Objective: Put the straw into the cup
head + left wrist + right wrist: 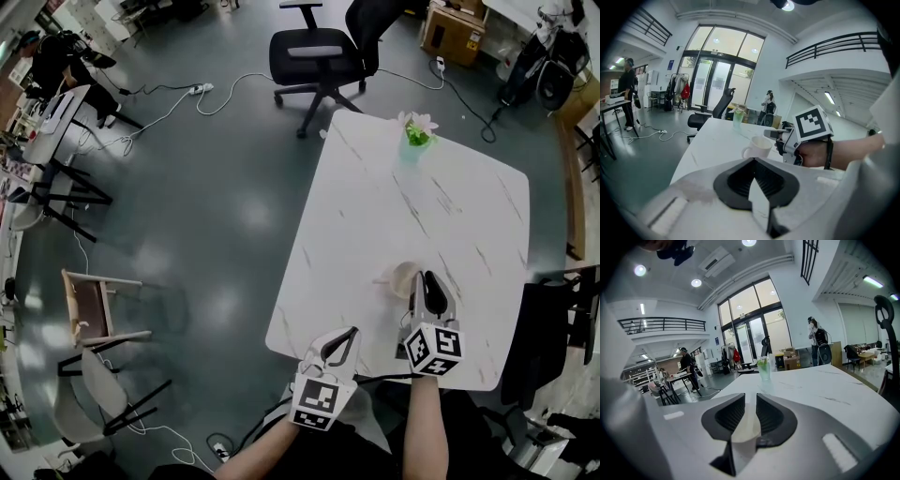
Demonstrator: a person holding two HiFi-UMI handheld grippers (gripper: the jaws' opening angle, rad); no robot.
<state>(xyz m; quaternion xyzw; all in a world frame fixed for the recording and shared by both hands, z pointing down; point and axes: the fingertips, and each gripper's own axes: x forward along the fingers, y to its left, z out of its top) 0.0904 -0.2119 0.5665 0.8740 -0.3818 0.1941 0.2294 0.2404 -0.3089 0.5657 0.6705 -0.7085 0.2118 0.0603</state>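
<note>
A cream cup [401, 279] [757, 147] with a handle stands on the white marble table [422, 197], near its front edge. My right gripper [427, 277] [772, 133] hovers at the cup's right rim, with its tips just over the cup. In the right gripper view its pads [729, 413] stand a narrow slit apart, and a pale cream strip fills that slit [750, 401]; it looks like the straw, which shows in no other view. My left gripper [349, 335] [753, 161] is shut and empty, low over the table's front left part and pointing at the cup.
A green glass with a flower [417, 131] [737, 117] [763, 367] stands at the table's far edge. A black office chair [319, 56] sits beyond the table, a wooden chair [94, 309] on the floor to the left, and a dark chair [562, 319] at the right.
</note>
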